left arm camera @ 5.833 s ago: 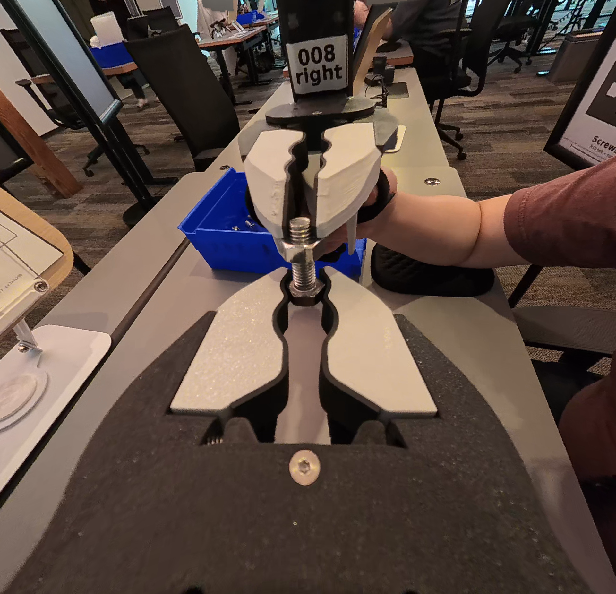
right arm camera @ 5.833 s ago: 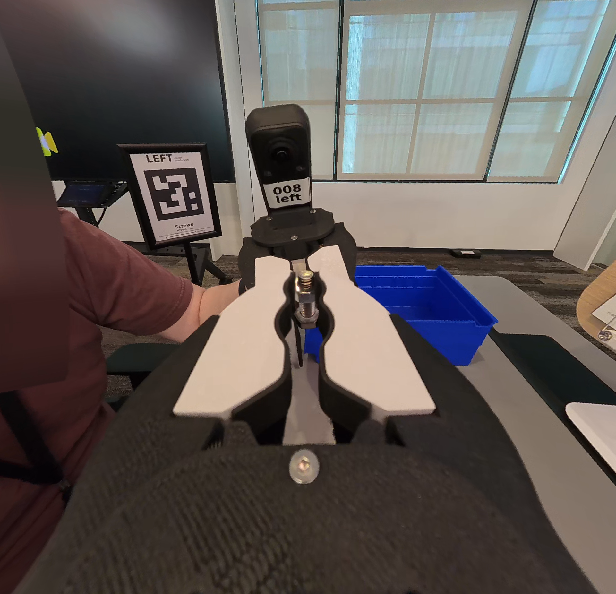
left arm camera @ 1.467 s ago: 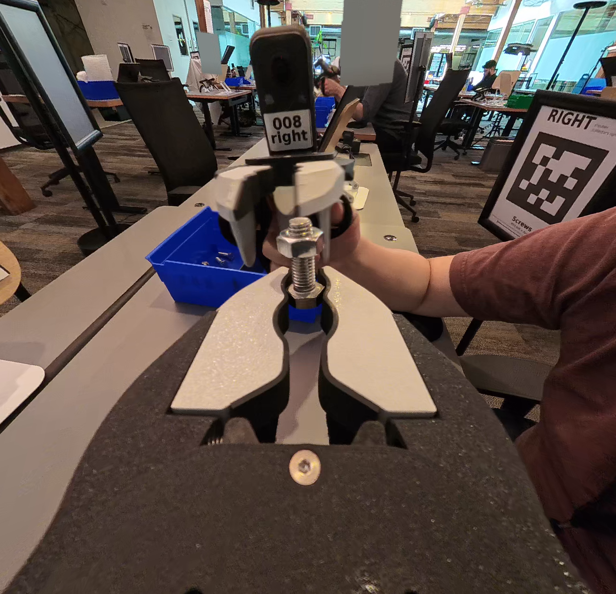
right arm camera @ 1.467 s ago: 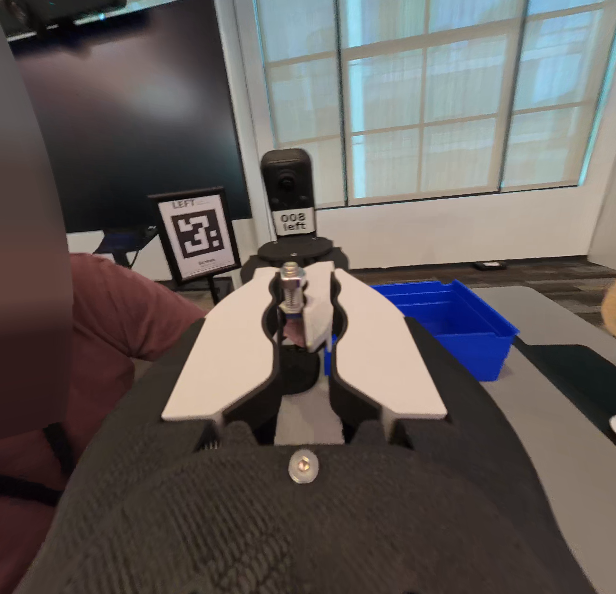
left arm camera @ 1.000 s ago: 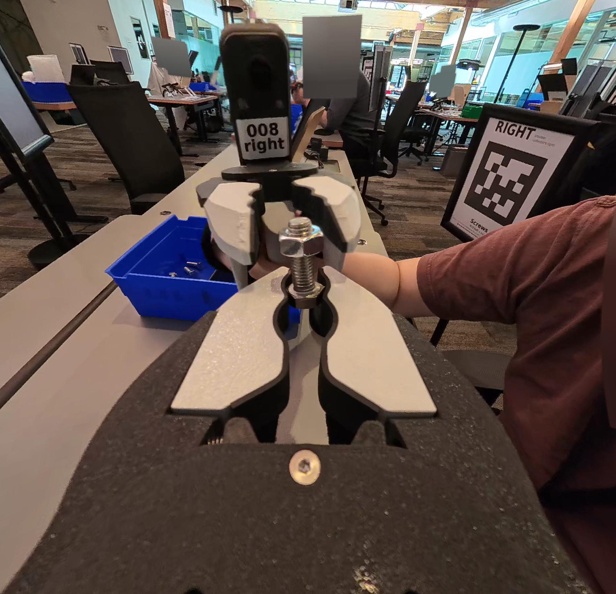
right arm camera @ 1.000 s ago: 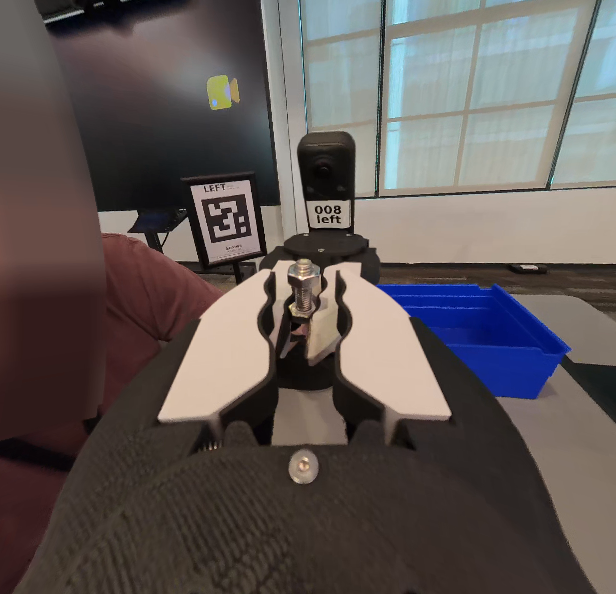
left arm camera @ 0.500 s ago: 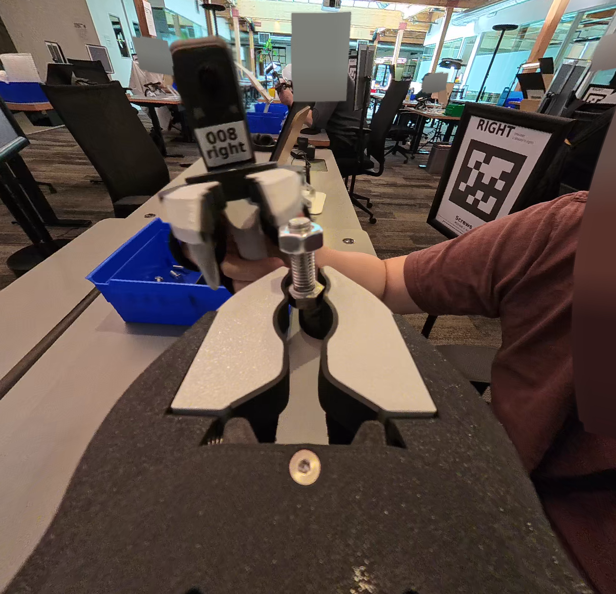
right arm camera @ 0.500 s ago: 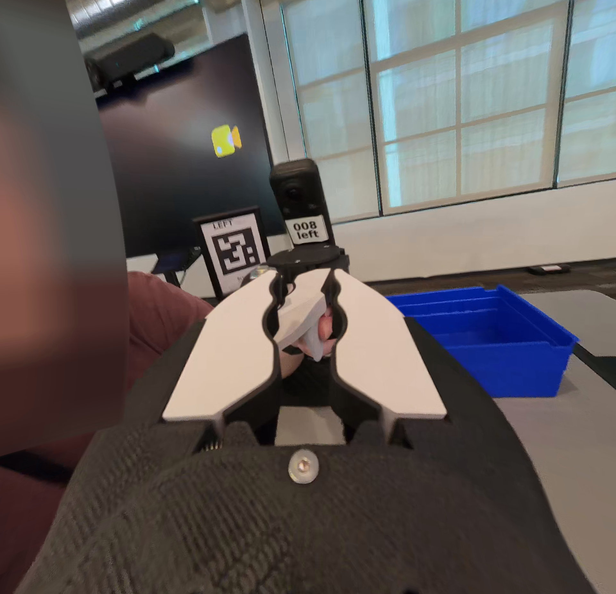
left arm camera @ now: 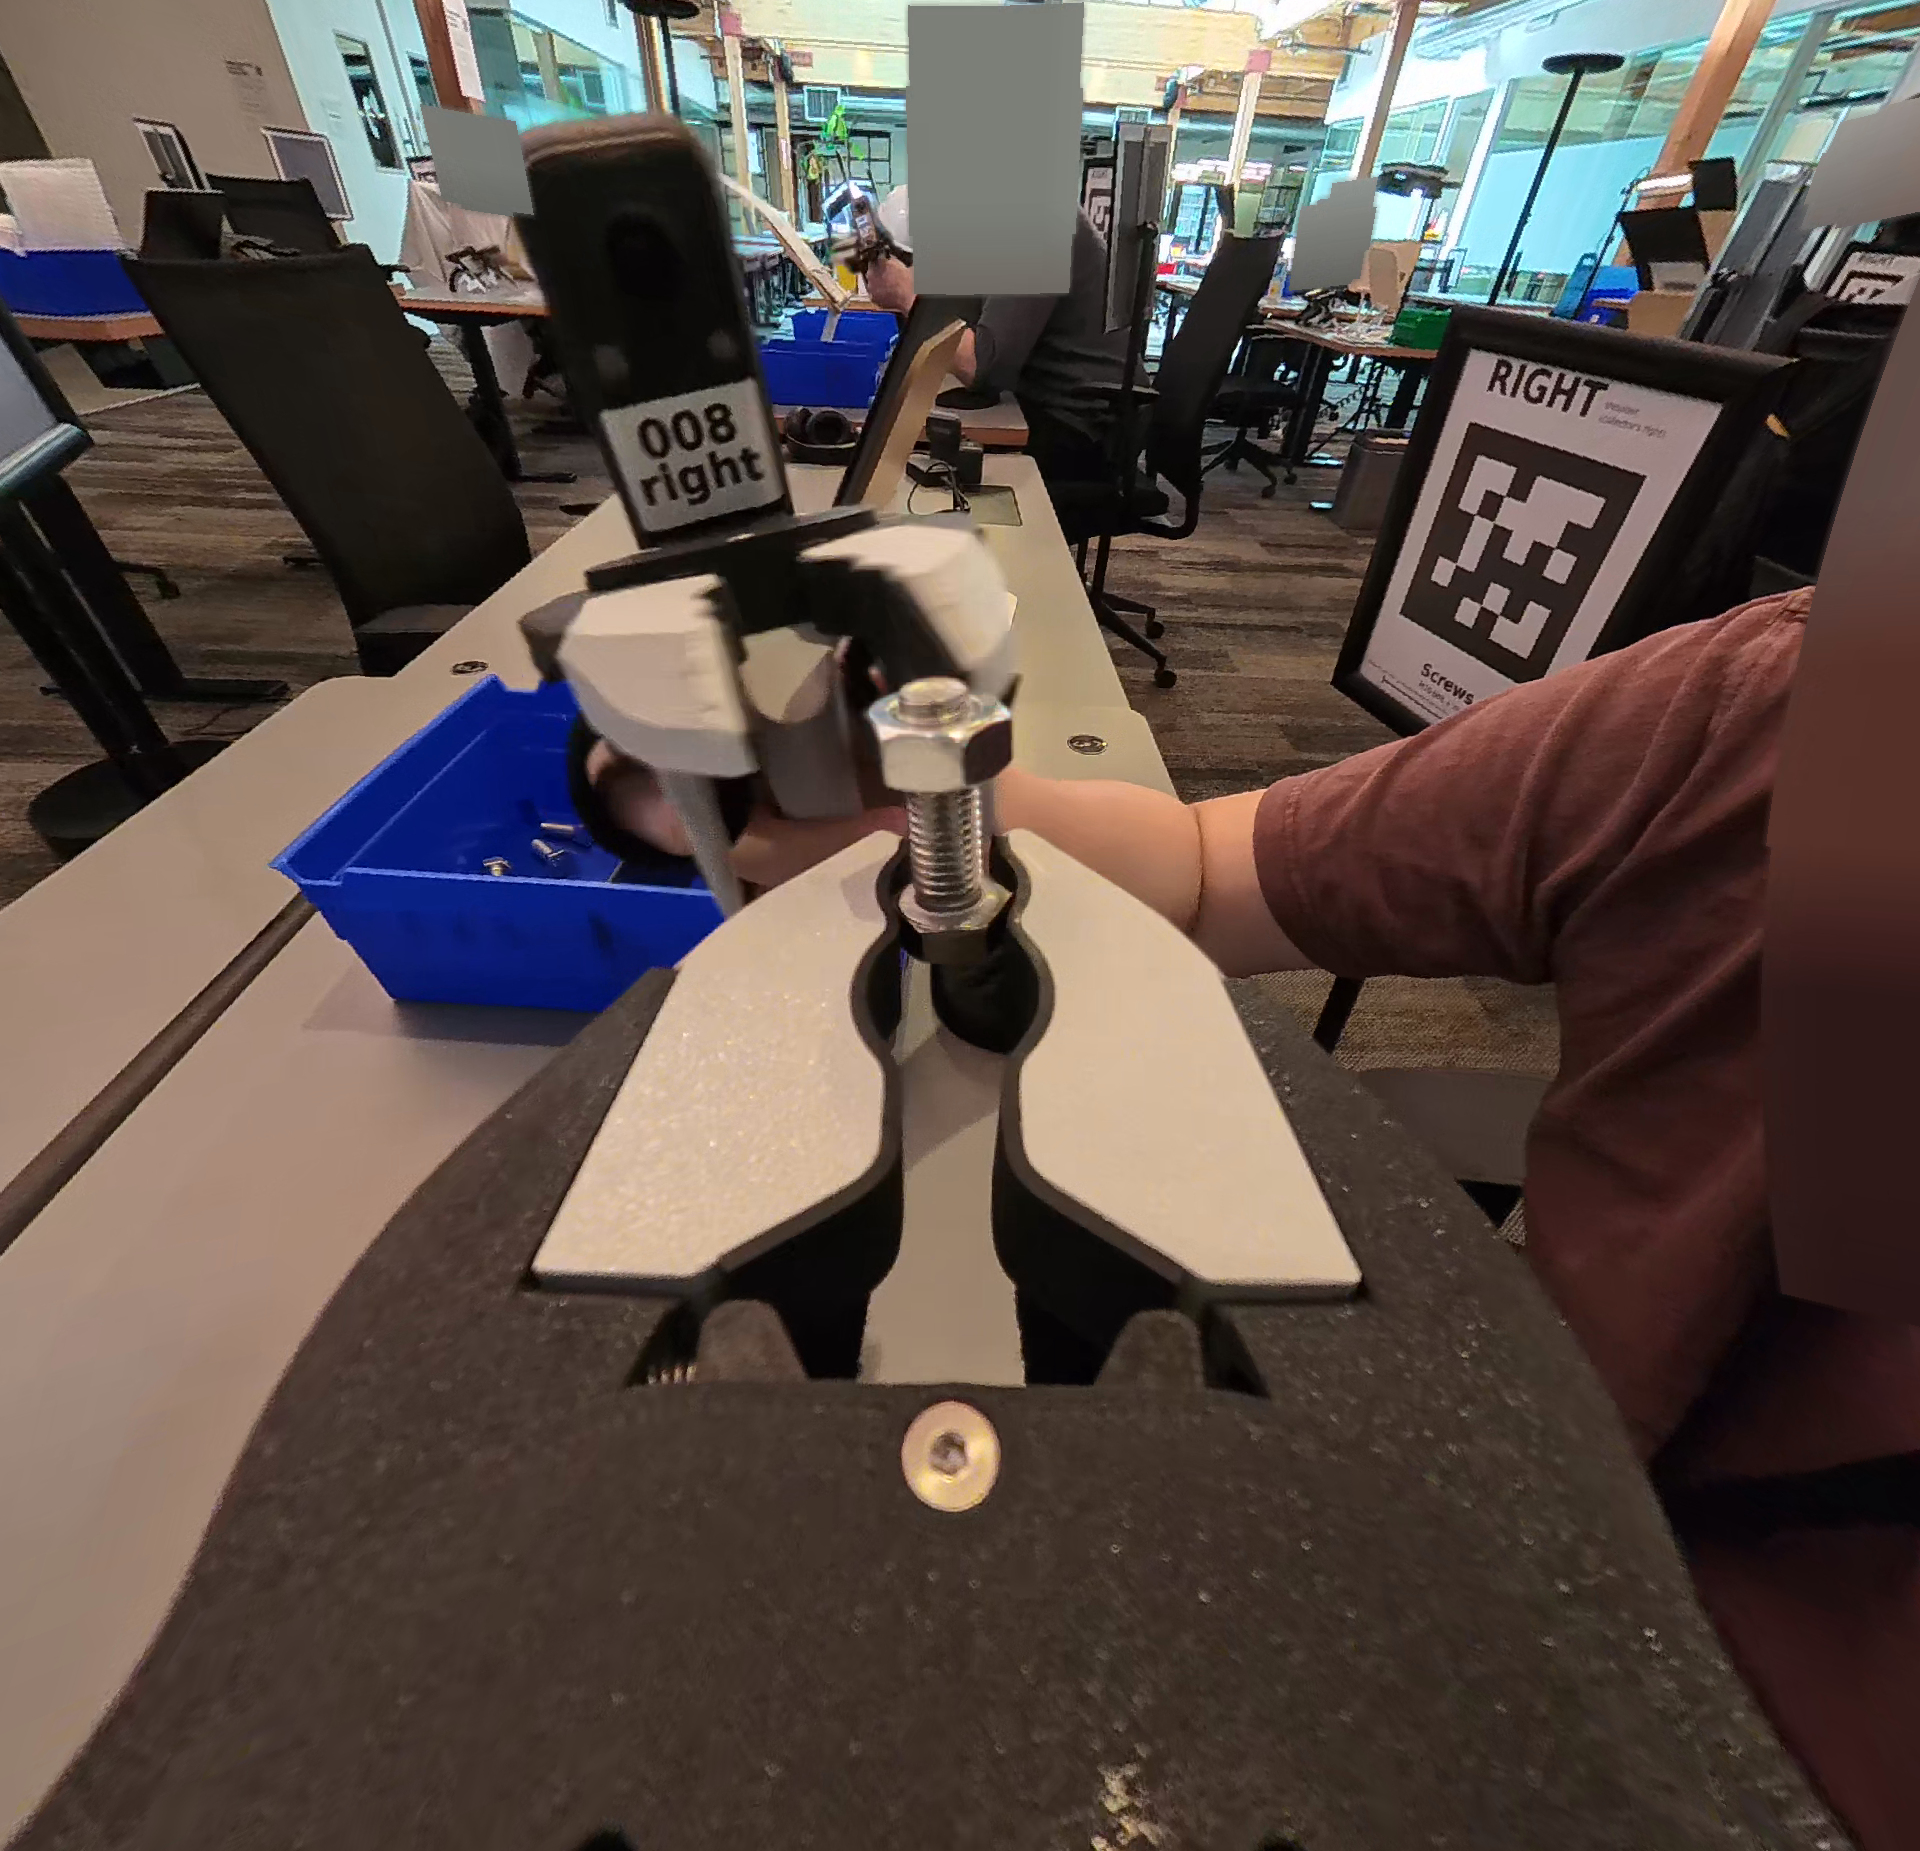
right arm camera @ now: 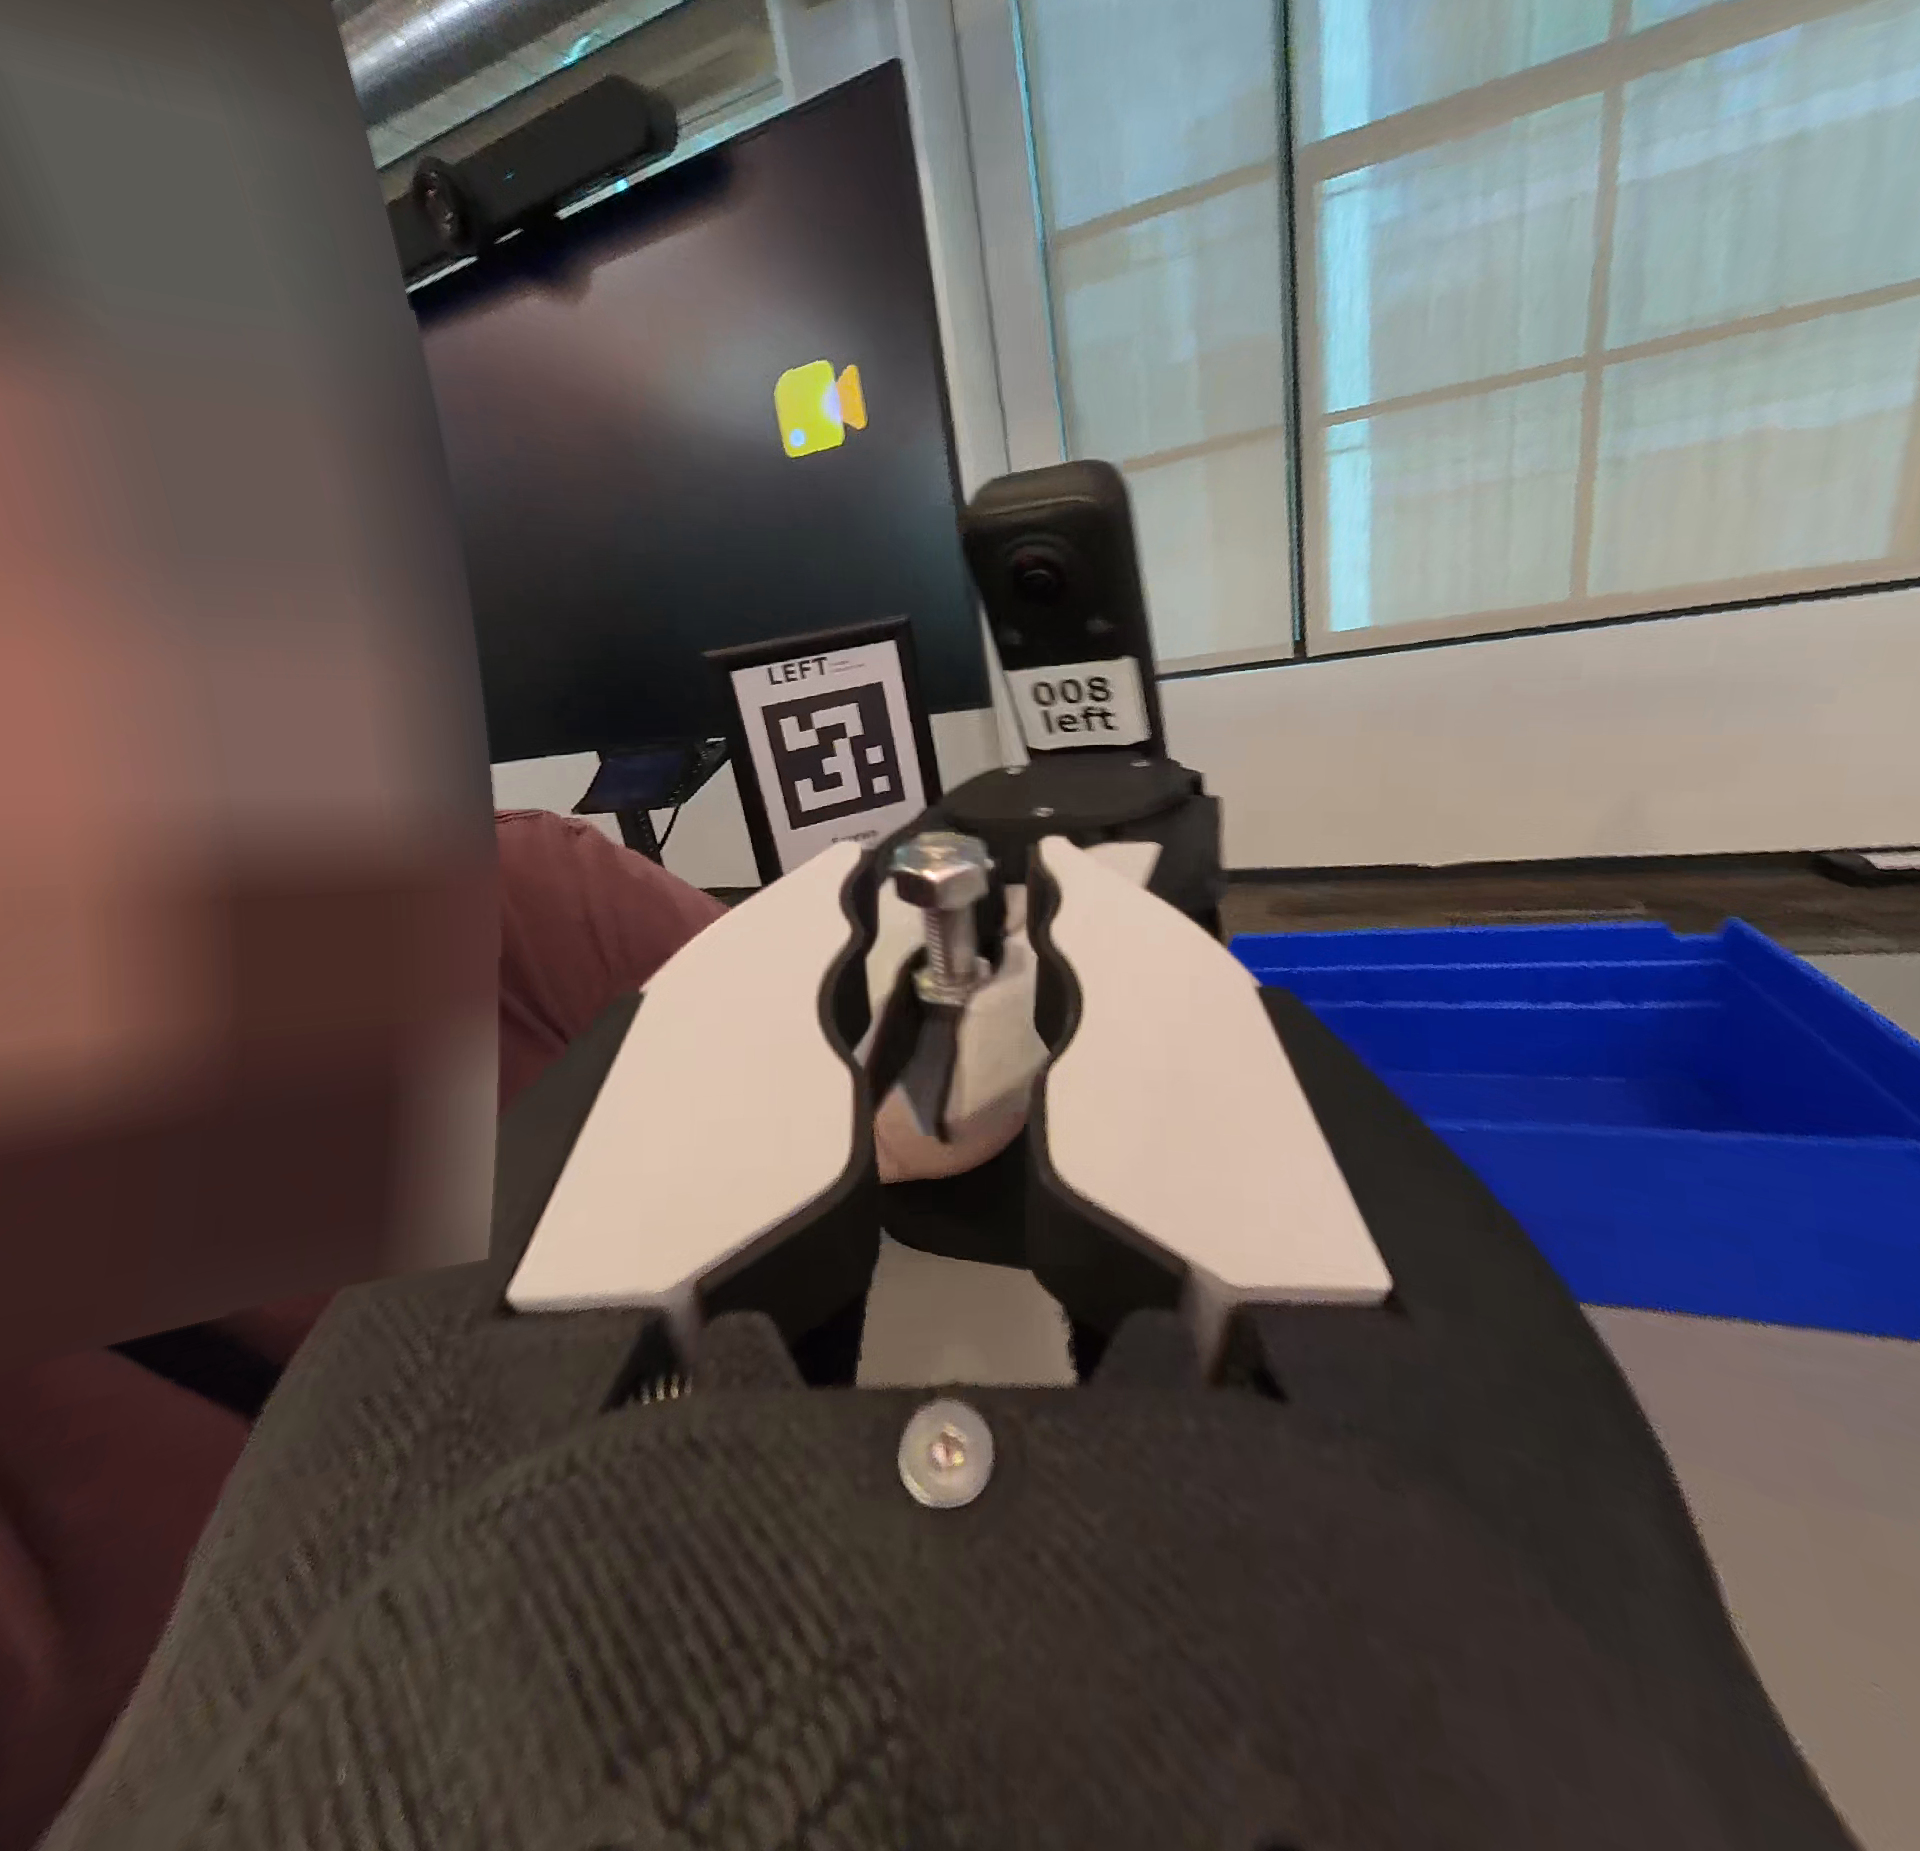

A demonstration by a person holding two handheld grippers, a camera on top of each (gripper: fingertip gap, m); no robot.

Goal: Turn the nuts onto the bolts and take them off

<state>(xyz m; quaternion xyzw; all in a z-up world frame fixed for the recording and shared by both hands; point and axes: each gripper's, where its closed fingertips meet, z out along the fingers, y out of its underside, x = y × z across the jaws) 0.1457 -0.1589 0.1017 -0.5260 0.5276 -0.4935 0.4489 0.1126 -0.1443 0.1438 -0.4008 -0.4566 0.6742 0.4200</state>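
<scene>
Bolt clamped upright in the left gripper, nut near its top.

The left gripper (left arm camera: pixel 951 908) is closed on the head of the hex bolt (left arm camera: pixel 943 845), whose thread rises above its tips, with the hex nut (left arm camera: pixel 940 747) high on it. Just beyond, the right gripper (left arm camera: pixel 800 700) stands apart, jaws parted and empty. Behind lies the blue bin (left arm camera: pixel 488 908). An off-centre regrip could cock the nut, tilt the bolt, or drop the nut.

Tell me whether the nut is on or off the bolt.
On. The nut sits at the top of the bolt, its threads bare below down to the left gripper.
</scene>
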